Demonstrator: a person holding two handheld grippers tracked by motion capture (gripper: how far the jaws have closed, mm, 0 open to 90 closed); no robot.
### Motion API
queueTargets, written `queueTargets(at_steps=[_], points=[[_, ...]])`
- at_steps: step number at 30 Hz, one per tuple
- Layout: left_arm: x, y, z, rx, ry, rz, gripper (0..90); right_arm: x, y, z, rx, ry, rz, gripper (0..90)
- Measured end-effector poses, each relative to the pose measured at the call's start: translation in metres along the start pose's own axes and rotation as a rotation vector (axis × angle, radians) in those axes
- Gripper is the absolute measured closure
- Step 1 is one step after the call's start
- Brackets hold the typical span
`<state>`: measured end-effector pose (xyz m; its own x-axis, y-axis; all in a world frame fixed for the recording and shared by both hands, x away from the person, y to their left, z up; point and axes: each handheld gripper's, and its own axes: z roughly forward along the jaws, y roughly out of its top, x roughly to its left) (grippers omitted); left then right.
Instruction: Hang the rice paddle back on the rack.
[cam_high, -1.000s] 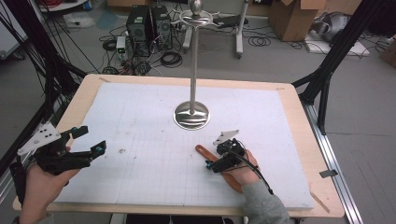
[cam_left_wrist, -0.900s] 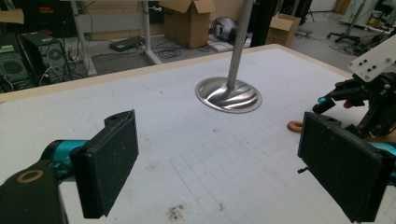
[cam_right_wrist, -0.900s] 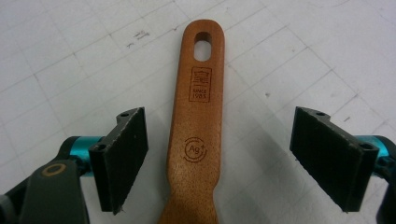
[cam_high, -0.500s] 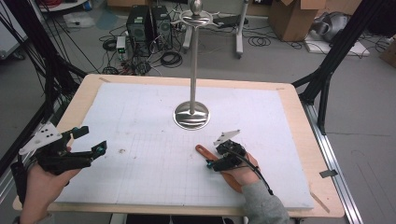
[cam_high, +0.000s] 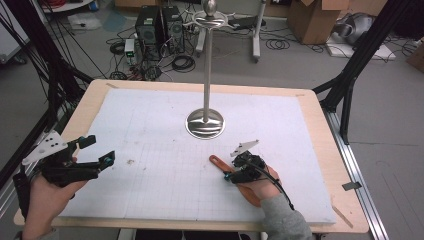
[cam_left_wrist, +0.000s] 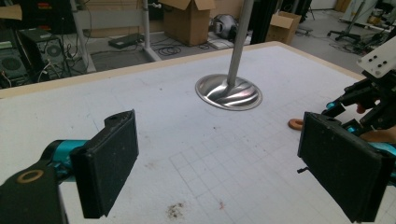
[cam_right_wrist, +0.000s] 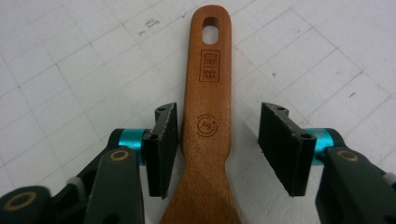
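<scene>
Your high view looked down and forward over the whole table (cam_high: 320, 150). Your right gripper view sat close above the wooden spatula (cam_right_wrist: 208, 112); your left gripper view faced across, sharing the metal stand (cam_left_wrist: 229, 91).

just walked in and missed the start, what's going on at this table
A person holds a gripper in each hand. The right gripper straddles the handle of a wooden spatula lying flat on the white mat; its jaws have just been closing, with one pad at the handle's edge and a gap at the other. The left gripper is open near the mat's left edge. A metal stand is behind.
</scene>
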<state>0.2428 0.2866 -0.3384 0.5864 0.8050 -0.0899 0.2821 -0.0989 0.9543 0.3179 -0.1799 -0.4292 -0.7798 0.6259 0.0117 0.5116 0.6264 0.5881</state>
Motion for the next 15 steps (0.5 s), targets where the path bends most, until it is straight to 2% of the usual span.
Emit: queueTargets(at_steps=[8,9,15], points=[[-0.0009,-0.0007,0.0014,0.007,-0.001,0.001,12.8,0.0027,0.0031,-0.0015,0.034,0.001,-0.002,57.6],[-0.0013,-0.0008,0.0018,0.008,-0.001,0.001,12.8,0.0033,0.0041,-0.0022,0.041,0.011,-0.012,64.0],[-0.0018,-0.0011,0.0028,0.010,-0.001,0.002,12.8,0.0033,0.0049,-0.0026,0.046,0.013,-0.015,64.6]])
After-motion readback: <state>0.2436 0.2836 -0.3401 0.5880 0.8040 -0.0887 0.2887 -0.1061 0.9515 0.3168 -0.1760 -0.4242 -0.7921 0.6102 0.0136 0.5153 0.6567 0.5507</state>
